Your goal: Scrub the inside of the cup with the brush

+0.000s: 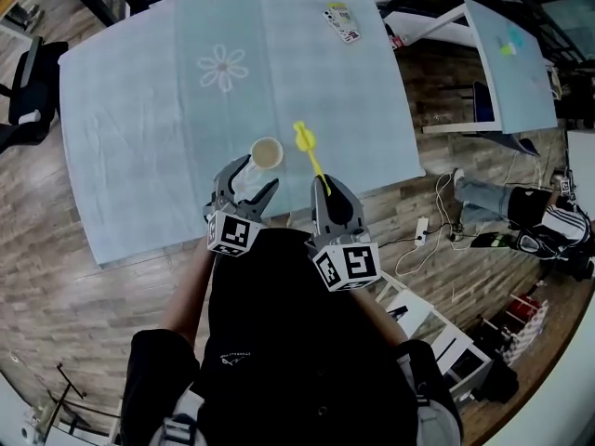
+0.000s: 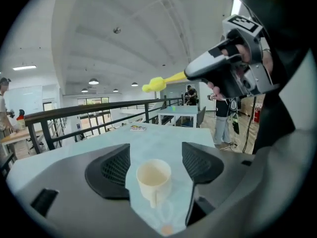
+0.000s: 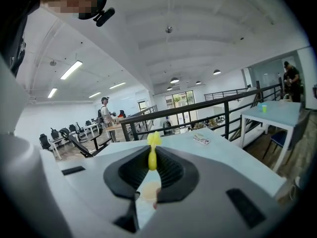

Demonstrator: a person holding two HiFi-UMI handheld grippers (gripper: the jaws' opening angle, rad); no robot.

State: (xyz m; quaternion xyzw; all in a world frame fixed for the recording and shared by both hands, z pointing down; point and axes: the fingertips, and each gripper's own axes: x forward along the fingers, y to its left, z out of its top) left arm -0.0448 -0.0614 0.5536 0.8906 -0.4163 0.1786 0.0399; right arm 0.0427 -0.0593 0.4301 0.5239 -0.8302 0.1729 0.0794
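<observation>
A cream cup stands upright on the light blue tablecloth near the table's front edge. My left gripper is open just behind it. In the left gripper view the cup stands between the spread jaws of my left gripper, handle towards the camera, with neither pad touching it. My right gripper is shut on the handle of a yellow brush, whose head points away to the right of the cup. In the right gripper view the brush sticks up from my right gripper.
A small printed packet lies at the table's far edge. A flower print marks the cloth. To the right stand a white table and a person by cables on the wood floor. A black chair is at left.
</observation>
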